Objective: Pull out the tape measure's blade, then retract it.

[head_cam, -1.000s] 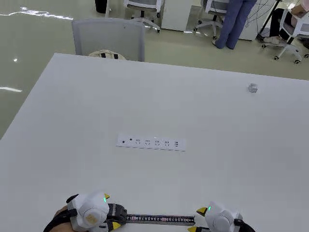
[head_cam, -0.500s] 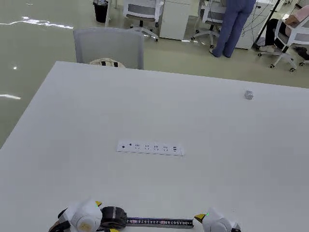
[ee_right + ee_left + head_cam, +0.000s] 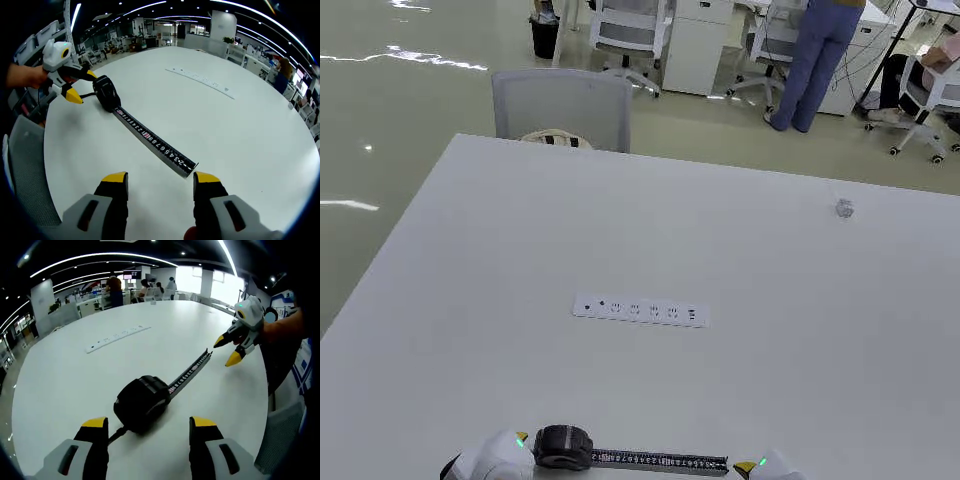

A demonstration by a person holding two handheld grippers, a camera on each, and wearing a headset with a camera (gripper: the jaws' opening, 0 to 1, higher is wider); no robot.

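A black tape measure case (image 3: 142, 402) lies on the white table (image 3: 520, 230) just ahead of my left gripper (image 3: 148, 422), whose jaws stand open with the case beyond their yellow tips, not clasped. The blade (image 3: 152, 141) lies flat on the table, stretched out from the case (image 3: 106, 92). Its end sits just in front of my right gripper (image 3: 160, 177), which is open and apart from it. In the head view the case (image 3: 563, 447) and blade (image 3: 660, 461) lie along the near table edge between the left gripper (image 3: 525, 462) and the right gripper (image 3: 752, 468).
A white power strip (image 3: 640, 311) lies mid-table and a small crumpled object (image 3: 844, 208) sits at the far right. Behind the table's far edge stands a grey chair (image 3: 560, 108). A person (image 3: 815, 55) and office chairs stand farther back.
The head camera has tilted up, so both grippers sit lower in the picture. The blade stays out at about the same length. The yellow jaw tips no longer bracket the case and the blade end.
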